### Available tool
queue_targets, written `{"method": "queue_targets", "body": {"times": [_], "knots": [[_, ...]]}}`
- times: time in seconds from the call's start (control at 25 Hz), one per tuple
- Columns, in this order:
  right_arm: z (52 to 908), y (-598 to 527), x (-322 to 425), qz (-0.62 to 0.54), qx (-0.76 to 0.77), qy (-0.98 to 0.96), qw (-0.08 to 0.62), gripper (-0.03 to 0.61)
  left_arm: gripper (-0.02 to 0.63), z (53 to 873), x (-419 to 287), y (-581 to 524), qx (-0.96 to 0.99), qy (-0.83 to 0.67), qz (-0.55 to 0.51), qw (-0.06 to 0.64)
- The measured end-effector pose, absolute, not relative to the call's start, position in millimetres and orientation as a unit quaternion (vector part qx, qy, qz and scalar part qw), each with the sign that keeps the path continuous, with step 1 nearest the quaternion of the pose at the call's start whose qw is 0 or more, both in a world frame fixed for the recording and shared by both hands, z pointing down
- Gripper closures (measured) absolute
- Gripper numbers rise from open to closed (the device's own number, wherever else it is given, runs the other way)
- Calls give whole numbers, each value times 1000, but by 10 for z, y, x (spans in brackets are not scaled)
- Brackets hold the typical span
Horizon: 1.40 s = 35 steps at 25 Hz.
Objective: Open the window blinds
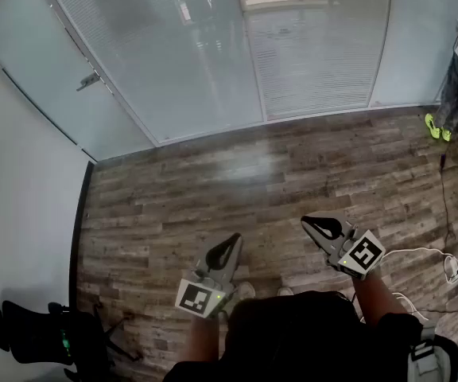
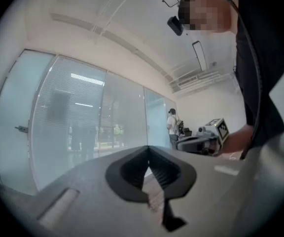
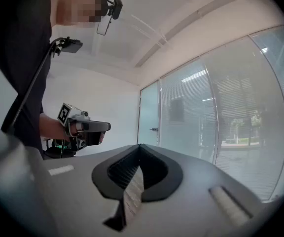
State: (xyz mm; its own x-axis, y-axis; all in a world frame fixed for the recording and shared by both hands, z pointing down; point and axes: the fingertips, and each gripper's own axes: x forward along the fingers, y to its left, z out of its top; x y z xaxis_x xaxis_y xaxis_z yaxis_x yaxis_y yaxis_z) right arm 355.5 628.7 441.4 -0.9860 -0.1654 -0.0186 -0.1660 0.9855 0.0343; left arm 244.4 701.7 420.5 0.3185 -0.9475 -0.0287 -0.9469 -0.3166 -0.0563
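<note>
the blinds (image 1: 316, 54) are hanging well ahead across the floor (image 1: 213, 181) while the left gripper (image 1: 230, 244) and right gripper (image 1: 312, 225) are hovering with jaws closed and empty, so stepping close first is looking wise.

No words, brands or numbers could be read; the left tool (image 1: 230, 243) and right tool (image 1: 308, 224) bore only square coded markers (image 1: 199, 299).
</note>
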Motion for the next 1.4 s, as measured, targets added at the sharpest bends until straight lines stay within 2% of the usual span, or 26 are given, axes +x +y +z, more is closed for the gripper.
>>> {"method": "queue_targets", "body": {"times": [0.36, 0.64, 1.4], "knots": [[4431, 6281, 3625, 18, -86, 996, 7, 574, 609, 4226, 2498, 7019, -811, 583, -14, 31], [4367, 6298, 3649, -11, -67, 997, 40, 572, 609, 4237, 2557, 7010, -816, 577, -16, 28], [4383, 6405, 3608, 9, -34, 999, 31, 572, 610, 4193, 2741, 7063, -836, 546, -13, 45]]}}
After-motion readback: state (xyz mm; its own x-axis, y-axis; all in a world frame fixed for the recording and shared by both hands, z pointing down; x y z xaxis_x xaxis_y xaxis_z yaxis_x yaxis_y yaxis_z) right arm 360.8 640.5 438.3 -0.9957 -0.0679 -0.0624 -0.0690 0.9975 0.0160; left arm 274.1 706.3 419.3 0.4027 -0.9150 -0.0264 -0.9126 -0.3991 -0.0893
